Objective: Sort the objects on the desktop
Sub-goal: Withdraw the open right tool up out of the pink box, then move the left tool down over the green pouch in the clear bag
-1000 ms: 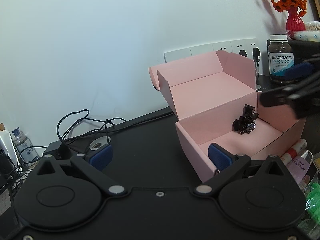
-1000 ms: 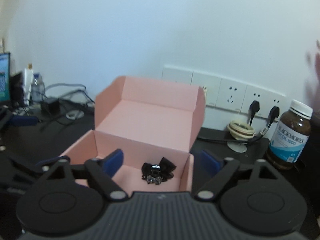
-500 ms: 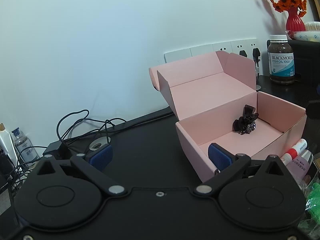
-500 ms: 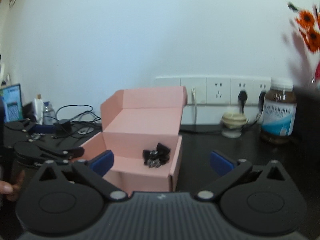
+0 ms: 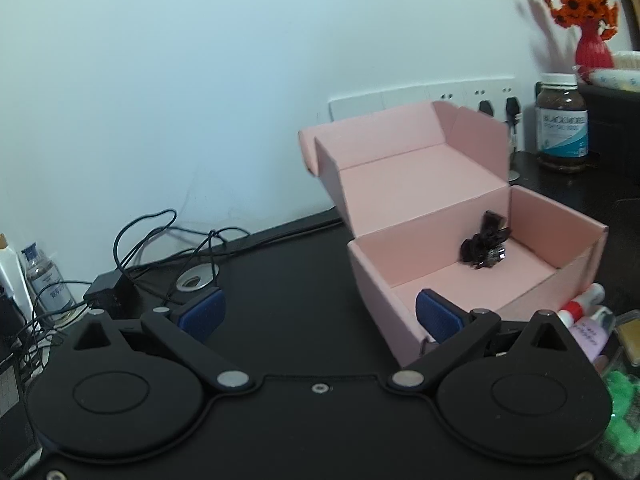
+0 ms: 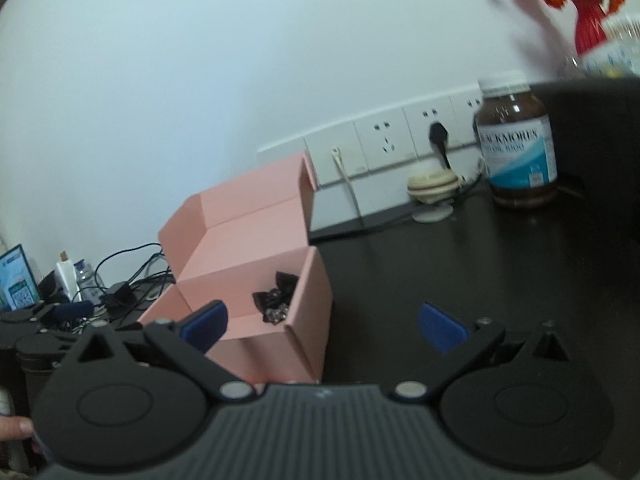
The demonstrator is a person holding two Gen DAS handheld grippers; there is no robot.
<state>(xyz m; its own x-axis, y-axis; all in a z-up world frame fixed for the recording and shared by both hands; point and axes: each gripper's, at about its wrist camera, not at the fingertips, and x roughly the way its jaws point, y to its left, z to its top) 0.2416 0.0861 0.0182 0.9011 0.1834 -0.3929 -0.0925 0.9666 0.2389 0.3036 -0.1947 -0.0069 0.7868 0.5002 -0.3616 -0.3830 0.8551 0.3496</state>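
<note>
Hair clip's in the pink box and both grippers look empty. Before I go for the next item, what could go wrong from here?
1. The left gripper straddles the pink box's near corner, one finger inside; moving it sideways could drag the box.
2. The upright lid may get knocked shut on the next drop.
3. Tubes are packed against the box's right wall; the right gripper, open, might nudge it while picking one.

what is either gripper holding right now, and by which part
Nothing. Both the left gripper and the right gripper have open jaws with nothing between them; the black hair clip lies loose inside the open pink cardboard box.
</note>
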